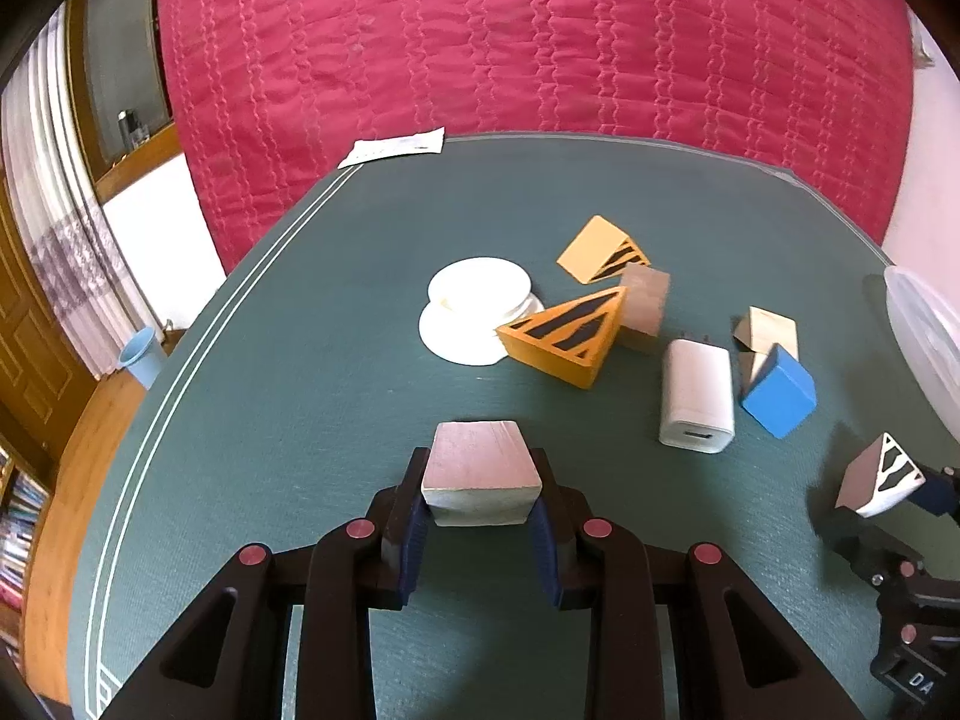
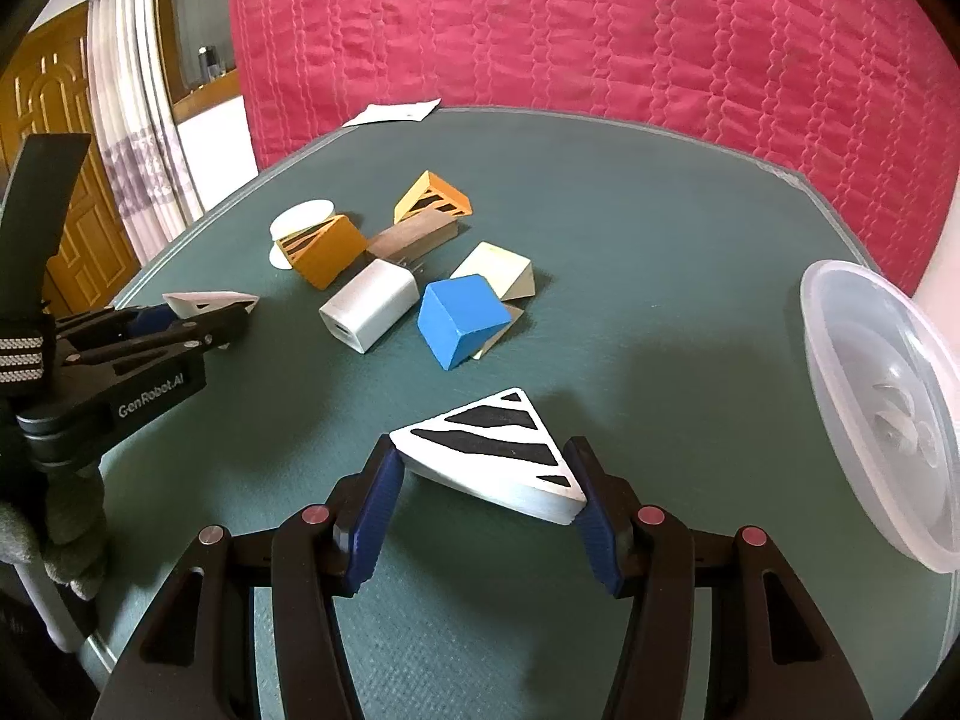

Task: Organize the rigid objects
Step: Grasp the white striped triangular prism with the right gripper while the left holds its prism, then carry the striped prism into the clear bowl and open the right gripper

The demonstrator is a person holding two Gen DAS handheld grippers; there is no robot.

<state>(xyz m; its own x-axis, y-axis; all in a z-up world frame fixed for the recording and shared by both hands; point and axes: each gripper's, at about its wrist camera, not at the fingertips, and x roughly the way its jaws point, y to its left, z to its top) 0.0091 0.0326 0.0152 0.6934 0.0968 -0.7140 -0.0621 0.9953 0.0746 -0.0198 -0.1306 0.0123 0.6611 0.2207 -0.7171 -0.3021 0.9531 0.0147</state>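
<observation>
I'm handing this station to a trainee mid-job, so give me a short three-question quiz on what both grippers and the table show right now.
1. True or false: the left gripper is empty.
2. Which block does the right gripper hold? A) blue cube B) white striped wedge C) orange striped wedge
3. Fill in: the white charger lies between the orange striped wedge and the ____.

Key
1. False: it is shut on a plain wooden block.
2. B: its fingers clamp the wedge's two sides, and the clear container sits to its right.
3. Blue cube.
</observation>
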